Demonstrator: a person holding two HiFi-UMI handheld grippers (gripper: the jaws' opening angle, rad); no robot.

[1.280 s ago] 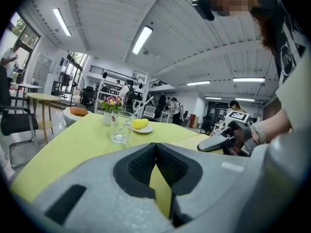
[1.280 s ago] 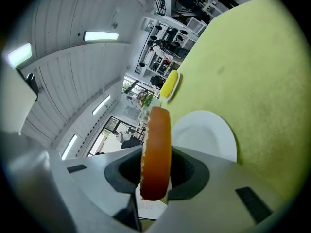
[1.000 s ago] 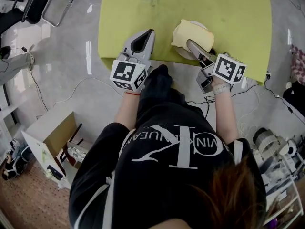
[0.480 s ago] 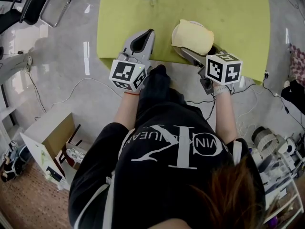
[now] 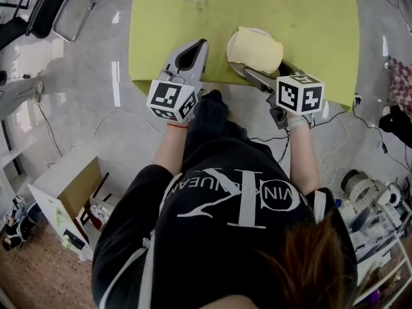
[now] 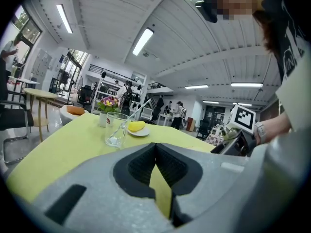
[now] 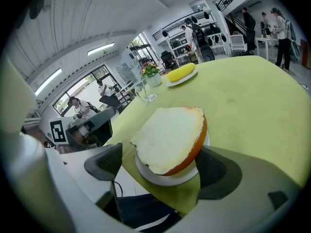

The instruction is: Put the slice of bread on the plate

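The slice of bread [image 7: 170, 137] lies on the white plate [image 7: 160, 177] at the near edge of the yellow-green table [image 5: 309, 18]. It sits between the jaws of the right gripper [image 7: 162, 159], which have just been opening and stand wide. The left gripper [image 6: 155, 149] is closed, empty. Its view shows a glass [image 6: 115, 129], banana [image 6: 137, 125] and flowers [image 6: 109, 101]; the red label on the pot [image 6: 103, 120] is unreadable.

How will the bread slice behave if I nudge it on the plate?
The bread slice looks thick and soft-crumbed, so probably light and squashy. Lying flat, it should slide, not roll. It nearly covers the white plate, which might shift too.
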